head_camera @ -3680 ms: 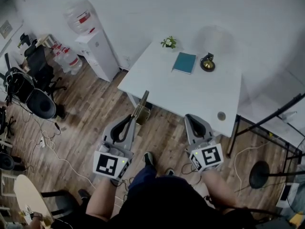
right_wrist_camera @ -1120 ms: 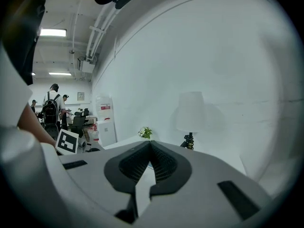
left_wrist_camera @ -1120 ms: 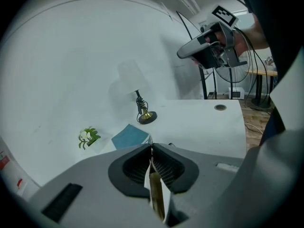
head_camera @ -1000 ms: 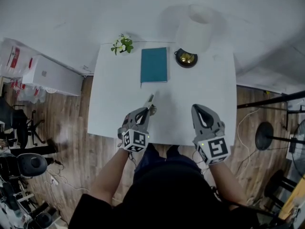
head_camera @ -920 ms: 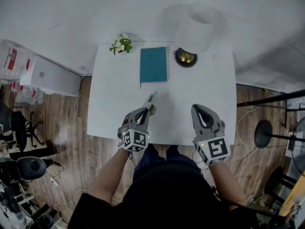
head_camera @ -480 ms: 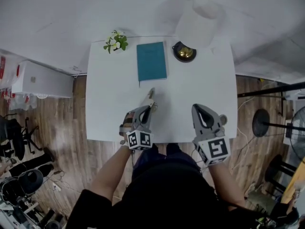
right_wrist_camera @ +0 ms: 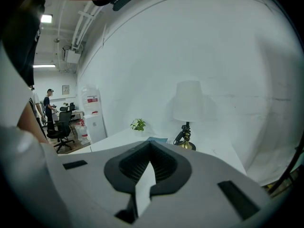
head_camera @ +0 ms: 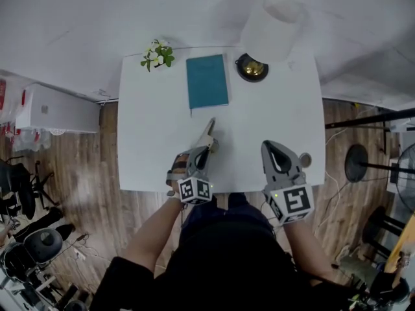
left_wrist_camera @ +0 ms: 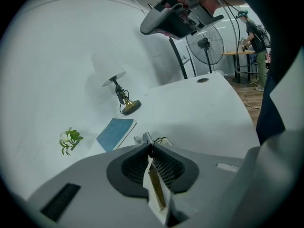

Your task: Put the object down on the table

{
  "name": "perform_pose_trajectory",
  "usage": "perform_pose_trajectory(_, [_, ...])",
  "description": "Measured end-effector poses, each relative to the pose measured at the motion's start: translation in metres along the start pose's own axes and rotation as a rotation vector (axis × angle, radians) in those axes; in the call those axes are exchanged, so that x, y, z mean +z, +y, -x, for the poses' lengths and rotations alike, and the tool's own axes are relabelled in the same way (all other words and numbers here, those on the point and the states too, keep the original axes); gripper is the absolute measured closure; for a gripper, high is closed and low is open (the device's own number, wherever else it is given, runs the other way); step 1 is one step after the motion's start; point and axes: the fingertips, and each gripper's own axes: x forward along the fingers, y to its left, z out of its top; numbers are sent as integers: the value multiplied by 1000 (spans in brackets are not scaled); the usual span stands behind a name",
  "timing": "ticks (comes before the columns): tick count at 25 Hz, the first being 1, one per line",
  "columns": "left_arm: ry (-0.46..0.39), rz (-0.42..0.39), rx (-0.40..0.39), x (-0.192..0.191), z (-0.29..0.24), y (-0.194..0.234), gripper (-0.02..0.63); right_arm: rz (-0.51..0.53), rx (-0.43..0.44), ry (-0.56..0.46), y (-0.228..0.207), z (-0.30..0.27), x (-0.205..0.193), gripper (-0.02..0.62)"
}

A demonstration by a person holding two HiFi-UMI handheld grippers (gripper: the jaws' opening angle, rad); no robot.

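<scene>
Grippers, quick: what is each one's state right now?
Left gripper: shut on a thin tan object.
Right gripper: shut, nothing between its jaws.

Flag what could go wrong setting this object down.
1. The thin tan object sticks out well past the left gripper's shut jaws; its tip may hit the table first and twist.
2. The gripper is near the table's front edge; released there, the object might slide off.

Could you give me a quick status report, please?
Left gripper shut on object, over table. Right gripper shut, empty. Book lies beyond; nothing seen in the way.
</scene>
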Motion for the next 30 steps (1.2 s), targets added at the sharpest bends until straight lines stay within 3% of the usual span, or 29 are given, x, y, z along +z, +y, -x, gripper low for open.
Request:
perform_pose_trajectory(8, [32,20,-25,1,0,-10,577,7,9,9,4,6,-4,591])
perform_pose_trajectory(16, [4,82,-47,11,15,-17,517,18,11,-46,-2,13,-1,591])
perform_pose_trajectory(19, [-52,129,13,32,37,3,517,11,5,-35,-2,17,4,591])
perform_pose_trajectory(26, [-166,371,238,80,100,101,520,30,-15,-124,-11,26,22,591])
perform_pose_trajectory(30, [-232,415,307,110,138,143,526,36,-52,-163,-18,35,42,591])
